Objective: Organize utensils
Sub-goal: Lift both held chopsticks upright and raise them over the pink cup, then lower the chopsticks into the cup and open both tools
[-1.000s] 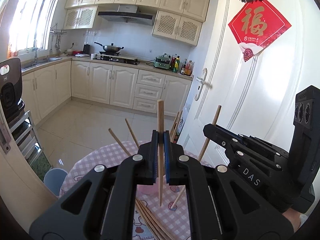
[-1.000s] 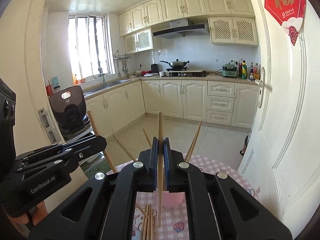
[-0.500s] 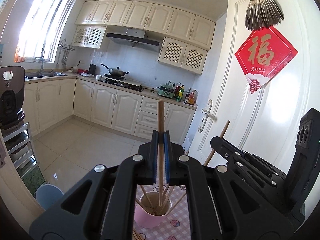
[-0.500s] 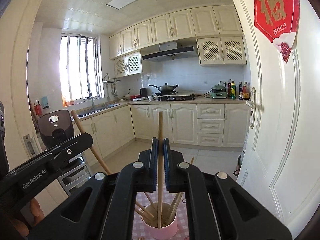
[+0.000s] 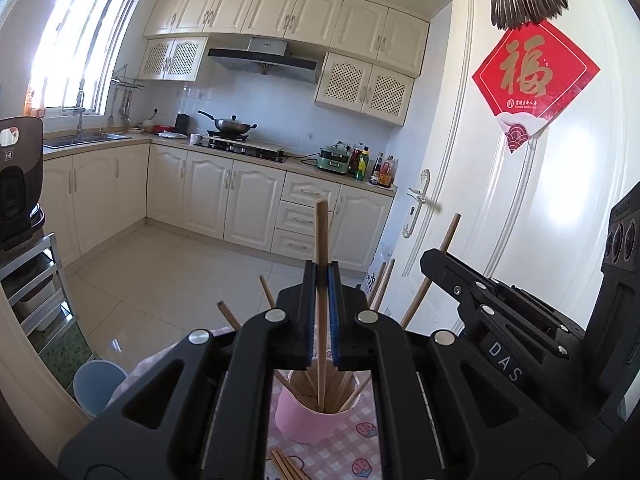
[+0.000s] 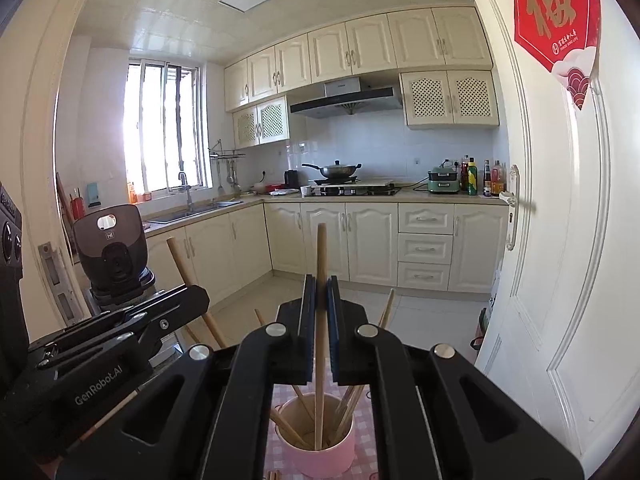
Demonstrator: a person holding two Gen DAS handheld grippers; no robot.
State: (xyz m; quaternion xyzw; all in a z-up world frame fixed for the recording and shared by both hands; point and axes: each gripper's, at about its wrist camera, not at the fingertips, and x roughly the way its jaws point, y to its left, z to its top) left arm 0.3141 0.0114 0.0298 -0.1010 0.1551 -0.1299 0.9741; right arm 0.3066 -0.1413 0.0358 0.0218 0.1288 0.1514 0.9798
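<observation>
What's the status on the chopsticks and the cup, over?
Left gripper, right gripper each shut on a chopstick. Tips inside pink cup. More chopsticks on table. Nothing blocking.

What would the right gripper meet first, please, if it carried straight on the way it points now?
Probably nothing close: the right gripper, shut on a chopstick, aims above the pink cup towards open kitchen floor.

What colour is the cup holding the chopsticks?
Pink; the cup shows best in the right wrist view.
</observation>
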